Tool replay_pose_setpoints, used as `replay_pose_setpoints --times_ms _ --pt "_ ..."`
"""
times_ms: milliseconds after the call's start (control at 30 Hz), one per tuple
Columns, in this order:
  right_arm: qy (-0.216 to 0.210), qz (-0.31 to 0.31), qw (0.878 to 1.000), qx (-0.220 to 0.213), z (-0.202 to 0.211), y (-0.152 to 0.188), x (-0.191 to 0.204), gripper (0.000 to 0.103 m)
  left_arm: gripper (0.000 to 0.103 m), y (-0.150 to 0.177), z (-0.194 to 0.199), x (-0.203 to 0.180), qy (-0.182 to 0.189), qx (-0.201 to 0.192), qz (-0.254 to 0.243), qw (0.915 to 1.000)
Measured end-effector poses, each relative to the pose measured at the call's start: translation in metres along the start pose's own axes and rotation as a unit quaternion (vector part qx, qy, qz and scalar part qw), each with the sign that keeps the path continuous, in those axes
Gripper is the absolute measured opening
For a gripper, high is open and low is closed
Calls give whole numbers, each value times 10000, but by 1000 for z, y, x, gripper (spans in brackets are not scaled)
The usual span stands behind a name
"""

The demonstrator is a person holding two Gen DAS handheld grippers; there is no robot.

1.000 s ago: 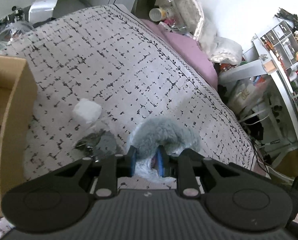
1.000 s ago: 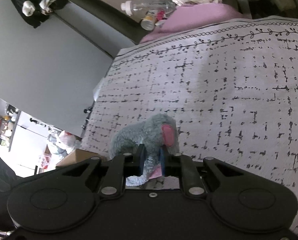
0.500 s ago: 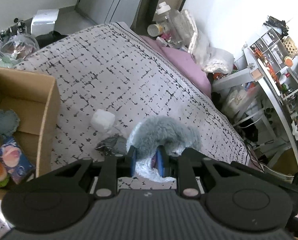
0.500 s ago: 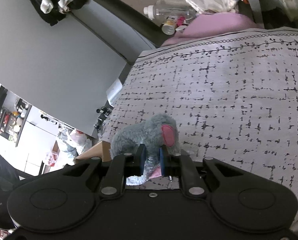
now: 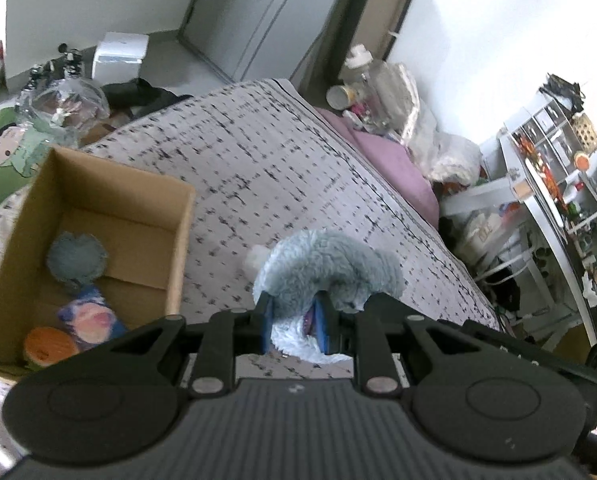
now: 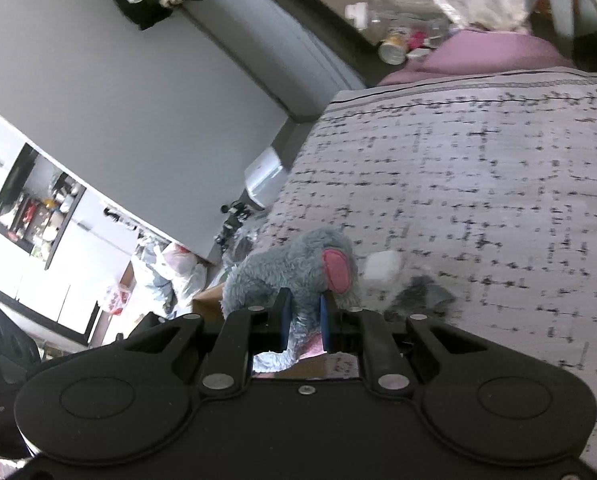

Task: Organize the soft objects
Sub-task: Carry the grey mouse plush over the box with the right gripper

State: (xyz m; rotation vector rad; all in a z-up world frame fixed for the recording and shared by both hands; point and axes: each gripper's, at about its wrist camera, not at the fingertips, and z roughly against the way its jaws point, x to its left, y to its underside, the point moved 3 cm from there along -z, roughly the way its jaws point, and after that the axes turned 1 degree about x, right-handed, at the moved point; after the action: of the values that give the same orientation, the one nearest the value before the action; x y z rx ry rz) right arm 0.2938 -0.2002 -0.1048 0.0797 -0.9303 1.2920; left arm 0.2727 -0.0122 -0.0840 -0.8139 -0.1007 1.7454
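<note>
Both grippers pinch one fluffy grey plush elephant with pink ears above a bed covered in a white quilt with black dashes: the left gripper and right gripper each press their blue pads into its fur. An open brown cardboard box on the quilt, left of the elephant, holds other soft toys. A pink pillow lies at the bed's far end, grey wardrobe doors beyond.
</note>
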Motion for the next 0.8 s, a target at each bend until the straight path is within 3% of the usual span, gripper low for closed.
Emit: replay_pose_setpoints --times_ms 800 --pt "-182 415 9973 575 -78 26 71 15 19 -23 16 106 -222 -143 690 9973"
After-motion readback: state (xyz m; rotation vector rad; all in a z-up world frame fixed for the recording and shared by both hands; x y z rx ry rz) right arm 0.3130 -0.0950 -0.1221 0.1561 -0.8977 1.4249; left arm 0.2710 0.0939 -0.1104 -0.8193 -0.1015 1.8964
